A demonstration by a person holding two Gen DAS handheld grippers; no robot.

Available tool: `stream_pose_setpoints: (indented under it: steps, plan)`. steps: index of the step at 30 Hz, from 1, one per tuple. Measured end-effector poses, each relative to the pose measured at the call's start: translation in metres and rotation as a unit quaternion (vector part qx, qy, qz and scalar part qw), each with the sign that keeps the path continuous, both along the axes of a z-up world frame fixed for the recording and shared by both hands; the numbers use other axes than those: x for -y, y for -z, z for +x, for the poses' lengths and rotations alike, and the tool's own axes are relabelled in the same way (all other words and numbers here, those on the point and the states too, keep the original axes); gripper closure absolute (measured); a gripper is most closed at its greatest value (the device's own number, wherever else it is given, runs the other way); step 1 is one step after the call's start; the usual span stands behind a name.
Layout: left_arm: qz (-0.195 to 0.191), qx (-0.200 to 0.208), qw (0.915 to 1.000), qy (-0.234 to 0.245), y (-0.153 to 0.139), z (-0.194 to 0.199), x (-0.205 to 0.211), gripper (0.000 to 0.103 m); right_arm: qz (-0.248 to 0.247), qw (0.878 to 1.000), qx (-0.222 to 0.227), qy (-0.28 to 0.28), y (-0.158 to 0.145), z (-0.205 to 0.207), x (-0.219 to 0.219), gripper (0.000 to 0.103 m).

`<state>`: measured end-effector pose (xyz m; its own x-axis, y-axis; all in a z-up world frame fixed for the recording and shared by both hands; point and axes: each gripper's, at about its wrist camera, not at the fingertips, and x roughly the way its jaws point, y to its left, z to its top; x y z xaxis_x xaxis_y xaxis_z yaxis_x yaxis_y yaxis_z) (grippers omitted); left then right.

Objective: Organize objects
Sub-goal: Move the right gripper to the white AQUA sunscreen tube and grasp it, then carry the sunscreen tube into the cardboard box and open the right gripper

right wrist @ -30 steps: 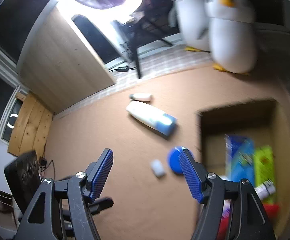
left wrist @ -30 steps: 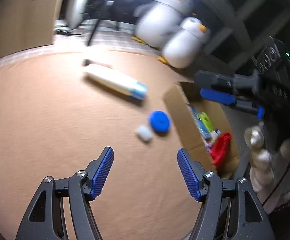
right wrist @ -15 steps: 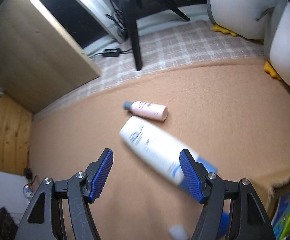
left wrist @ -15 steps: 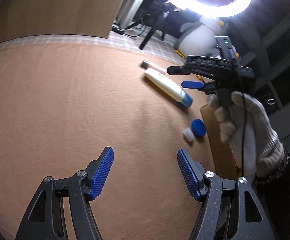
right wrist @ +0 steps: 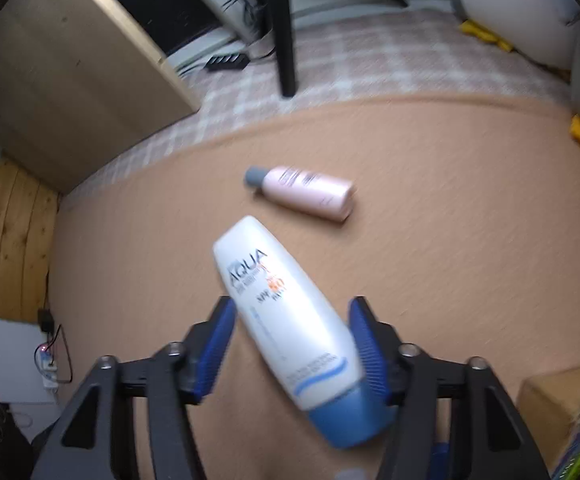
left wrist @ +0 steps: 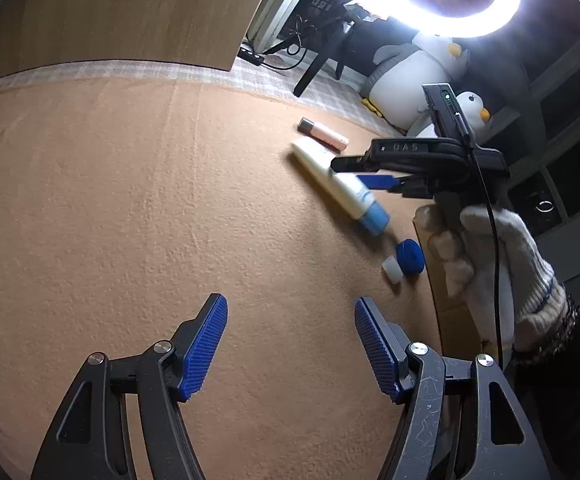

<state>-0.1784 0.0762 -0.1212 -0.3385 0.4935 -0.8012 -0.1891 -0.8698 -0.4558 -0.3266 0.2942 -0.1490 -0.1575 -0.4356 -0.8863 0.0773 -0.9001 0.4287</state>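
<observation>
- White bottle (left wrist: pixel 339 184) lies on its side on the brown carpet (left wrist: pixel 130 200); from the left wrist we see our left claw (left wrist: pixel 290 344) spread and empty, waiting, the right claw (left wrist: pixel 363 172) over the bottle.
- From the right wrist, our right claw (right wrist: pixel 291 344) is closing astride the white bottle (right wrist: pixel 286 320), not yet pinching; the pink bottle (right wrist: pixel 305 192) lies near, the cardboard box (right wrist: pixel 557 408) probably awaits.
</observation>
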Motion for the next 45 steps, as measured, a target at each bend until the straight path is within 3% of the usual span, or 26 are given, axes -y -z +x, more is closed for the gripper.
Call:
stream_pose_setpoints:
  steps: [9,19,22,26,36,43,45]
  plan:
    - [-0.004,0.005,1.0000,0.001,0.004,0.002,-0.002,0.033,-0.042,0.998,0.024,-0.042,0.009,0.039,0.044,0.072]
    - [-0.012,0.018,0.9996,0.019,0.021,0.021,0.000,0.033,-0.095,0.989,0.049,-0.101,0.013,0.110,0.090,0.074]
    - [-0.017,0.031,0.9991,0.025,0.032,0.023,-0.004,0.033,-0.080,0.991,0.040,-0.098,0.010,0.122,0.093,0.072]
    - [-0.018,0.038,0.9987,0.030,0.042,0.021,-0.009,0.033,-0.068,0.994,0.032,-0.076,0.007,0.125,0.088,0.057]
    - [0.005,0.056,0.9975,0.041,0.060,0.013,-0.020,0.036,-0.062,0.993,0.047,-0.089,0.012,0.131,0.091,0.057]
    - [-0.003,0.055,0.9978,0.037,0.059,0.012,-0.023,0.052,-0.048,0.994,0.037,-0.088,0.011,0.134,0.094,0.056]
    - [-0.003,0.054,0.9977,0.040,0.058,0.011,-0.021,0.052,-0.048,0.995,0.034,-0.083,0.010,0.135,0.093,0.056]
